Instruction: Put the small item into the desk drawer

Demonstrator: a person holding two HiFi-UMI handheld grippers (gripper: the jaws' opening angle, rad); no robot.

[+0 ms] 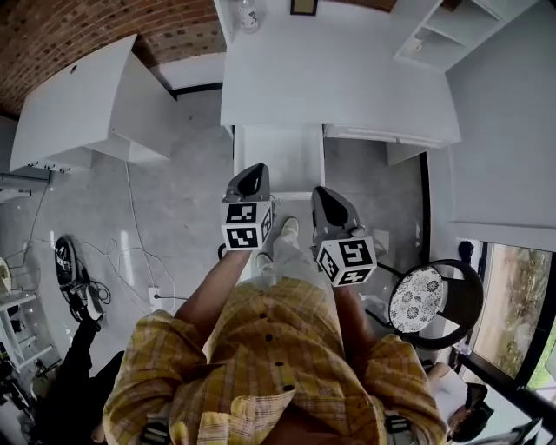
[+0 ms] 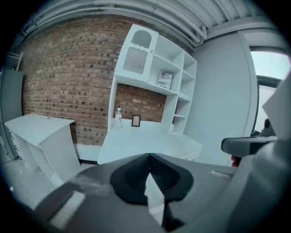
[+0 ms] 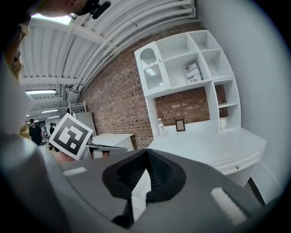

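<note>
Drawer (image 1: 278, 156) open; left tongs (image 2: 149, 157), right tongs (image 3: 146, 152) closed, empty; book (image 3: 193, 73) print unreadable.

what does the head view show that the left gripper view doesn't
Only the head view: the pulled-out drawer under the desk, the black chair and the person's checked shirt. Only the left gripper view: the printed item on a shelf and the arched cabinet door, seen front-on. Both: the white desk, the bottle, the picture frame and the left gripper, its jaws together.
</note>
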